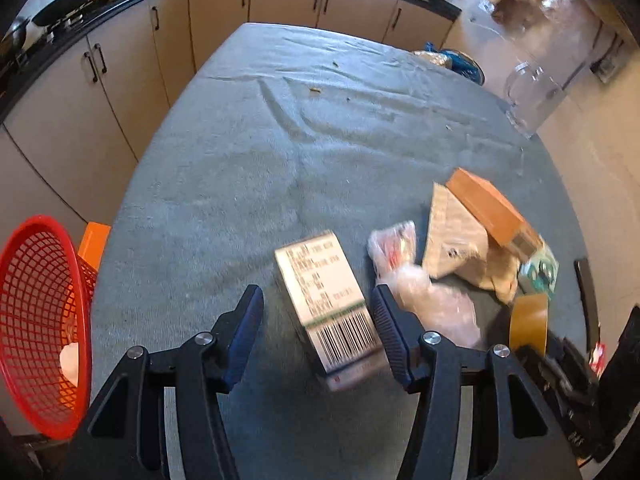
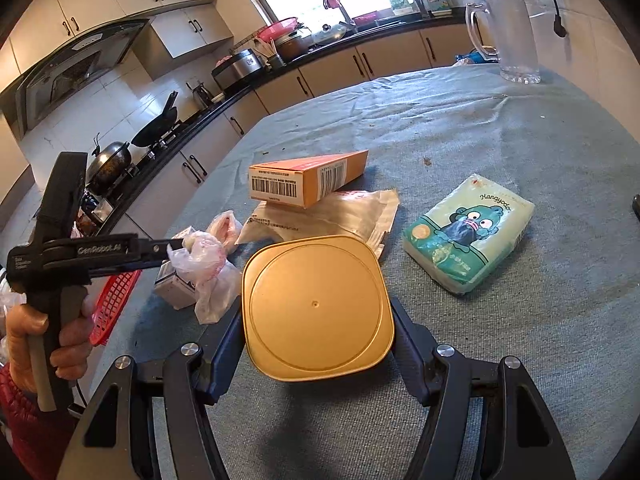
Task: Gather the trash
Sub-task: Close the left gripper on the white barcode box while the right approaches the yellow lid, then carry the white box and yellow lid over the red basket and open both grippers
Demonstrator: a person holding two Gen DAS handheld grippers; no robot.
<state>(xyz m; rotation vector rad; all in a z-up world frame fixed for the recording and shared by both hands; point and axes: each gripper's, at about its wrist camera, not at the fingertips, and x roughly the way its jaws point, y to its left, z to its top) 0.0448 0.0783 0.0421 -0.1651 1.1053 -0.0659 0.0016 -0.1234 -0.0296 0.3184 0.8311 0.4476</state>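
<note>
A white box with barcodes [image 1: 326,300] lies between the fingers of my left gripper [image 1: 316,300]. The right pad is against the box and a gap shows at the left pad, so the jaws stand open around it. A crumpled clear plastic bag [image 1: 432,304] sits just right of that gripper. My right gripper [image 2: 316,320] is shut on a gold square plastic tub [image 2: 316,304], held above the table. An orange box [image 2: 308,180] rests on a padded mailer [image 2: 332,220]. A red mesh basket [image 1: 40,320] stands at the table's left edge with something white inside.
A green tissue pack [image 2: 468,232] lies to the right on the grey tablecloth [image 1: 260,168]. A clear pitcher [image 2: 516,36] stands at the far right edge. Kitchen cabinets [image 1: 120,80] run beyond the table. A person's hand [image 2: 36,332] holds the left gripper's handle.
</note>
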